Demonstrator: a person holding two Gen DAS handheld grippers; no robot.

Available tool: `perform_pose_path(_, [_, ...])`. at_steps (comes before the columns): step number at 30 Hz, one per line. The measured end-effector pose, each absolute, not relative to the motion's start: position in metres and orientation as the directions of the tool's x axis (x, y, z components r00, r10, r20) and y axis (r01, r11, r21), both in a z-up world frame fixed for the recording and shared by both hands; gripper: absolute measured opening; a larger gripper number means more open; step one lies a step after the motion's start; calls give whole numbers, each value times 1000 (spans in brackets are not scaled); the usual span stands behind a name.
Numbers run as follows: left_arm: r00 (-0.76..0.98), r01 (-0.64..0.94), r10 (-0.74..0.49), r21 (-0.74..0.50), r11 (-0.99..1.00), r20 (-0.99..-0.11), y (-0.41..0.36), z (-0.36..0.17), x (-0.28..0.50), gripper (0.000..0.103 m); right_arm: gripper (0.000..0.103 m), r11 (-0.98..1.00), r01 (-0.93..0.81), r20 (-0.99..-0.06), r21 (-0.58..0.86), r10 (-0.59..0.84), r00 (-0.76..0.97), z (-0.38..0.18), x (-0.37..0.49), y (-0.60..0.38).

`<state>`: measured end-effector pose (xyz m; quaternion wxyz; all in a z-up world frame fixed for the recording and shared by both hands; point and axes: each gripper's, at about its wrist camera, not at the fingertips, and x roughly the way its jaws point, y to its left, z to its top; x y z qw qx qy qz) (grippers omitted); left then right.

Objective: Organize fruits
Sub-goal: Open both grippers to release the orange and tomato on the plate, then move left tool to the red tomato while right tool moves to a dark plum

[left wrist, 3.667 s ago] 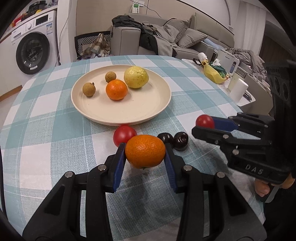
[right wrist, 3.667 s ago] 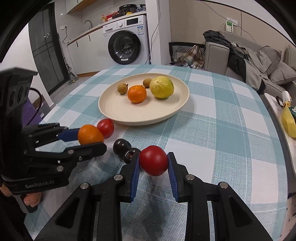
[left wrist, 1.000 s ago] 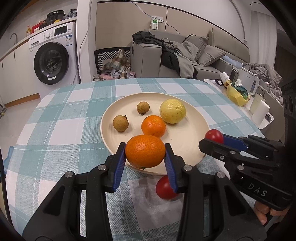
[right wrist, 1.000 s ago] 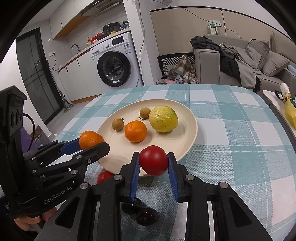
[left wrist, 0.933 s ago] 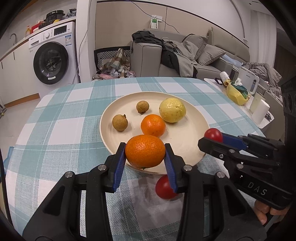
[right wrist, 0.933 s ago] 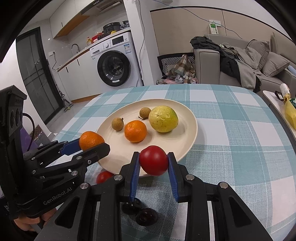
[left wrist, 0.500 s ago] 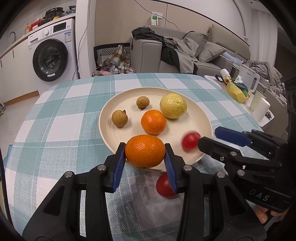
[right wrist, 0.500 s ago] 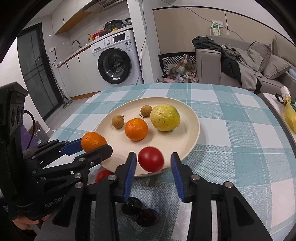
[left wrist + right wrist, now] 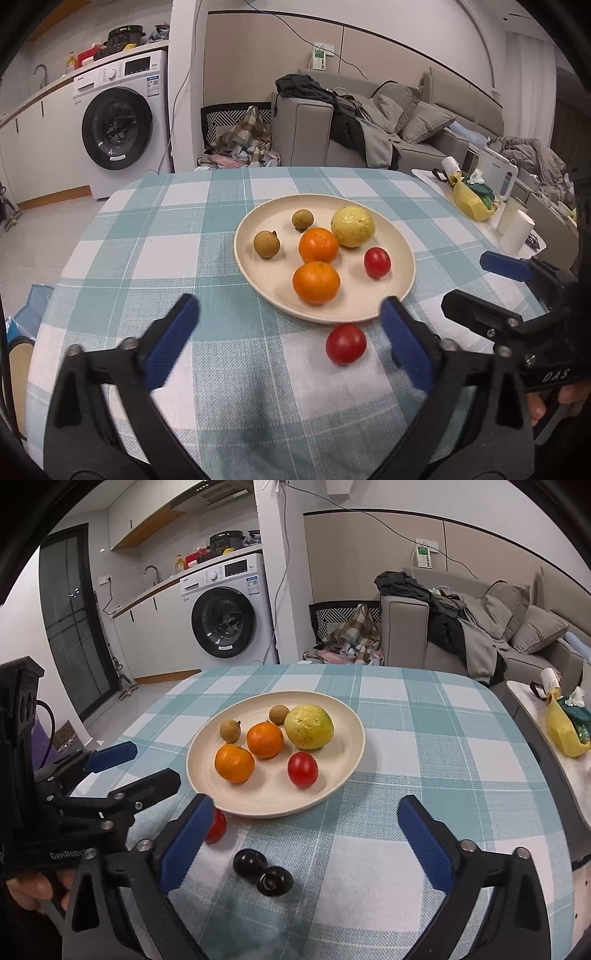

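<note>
Plainly, the loose tomato [image 9: 345,343] lay just ahead of the left tool [image 9: 288,338], nearer it than the right tool [image 9: 306,840], both spread apart and empty.

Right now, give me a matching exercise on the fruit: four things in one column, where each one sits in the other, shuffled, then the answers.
Things
1. yellow fruit
2. two dark cherries
3. tomato on the plate
4. tomato off the plate

Places
A. on the cloth, just past the plate's near rim
B. far right of the plate
C. on the cloth, between the right gripper's open fingers
D. on the plate, in front of the yellow fruit

Pairs: 1-B, 2-C, 3-D, 4-A
</note>
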<state>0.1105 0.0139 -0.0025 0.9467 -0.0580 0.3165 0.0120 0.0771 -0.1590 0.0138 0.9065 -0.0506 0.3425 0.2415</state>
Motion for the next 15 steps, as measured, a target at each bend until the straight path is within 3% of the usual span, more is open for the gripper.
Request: perform_pose_path(15, [766,-24,-28,-72,997,-642,1,-17,100,102,103,836,-546,-729,51,404,552,-2,66,-163])
